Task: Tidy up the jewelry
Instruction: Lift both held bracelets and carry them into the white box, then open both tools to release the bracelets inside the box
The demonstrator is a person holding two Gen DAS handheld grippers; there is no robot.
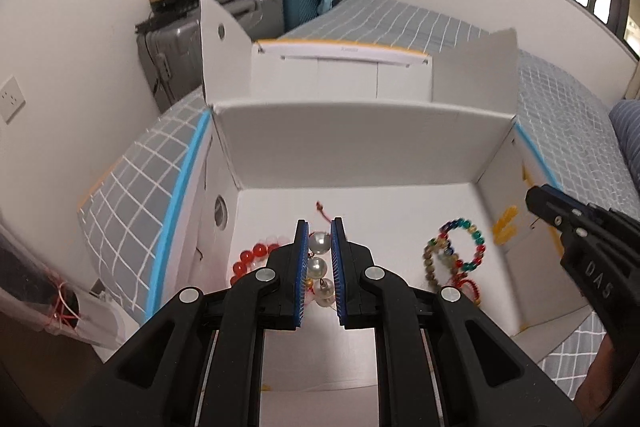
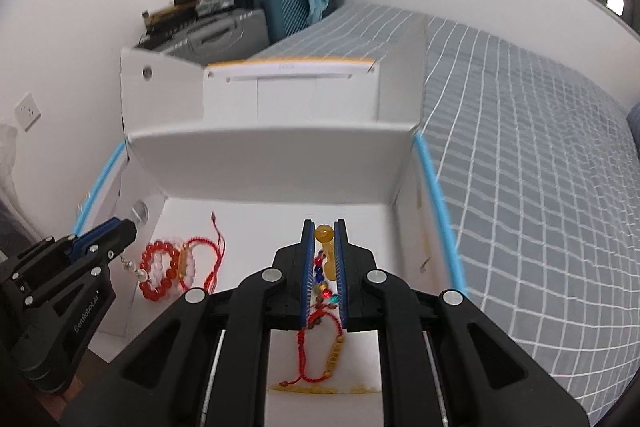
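Both tongs down in the white box

Our left tongs (image 1: 320, 267) gripped the pearl string (image 1: 319, 267), lying near-to-far; right tongs (image 2: 324, 267) stood narrowly parted around the colored beads (image 2: 320, 273).

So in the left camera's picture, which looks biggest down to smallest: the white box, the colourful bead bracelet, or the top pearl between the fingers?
As they look in the left wrist view:
1. White box, by far the largest.
2. Colourful bead bracelet.
3. Top pearl, though it sits closer to the lens, which inflates it a little.
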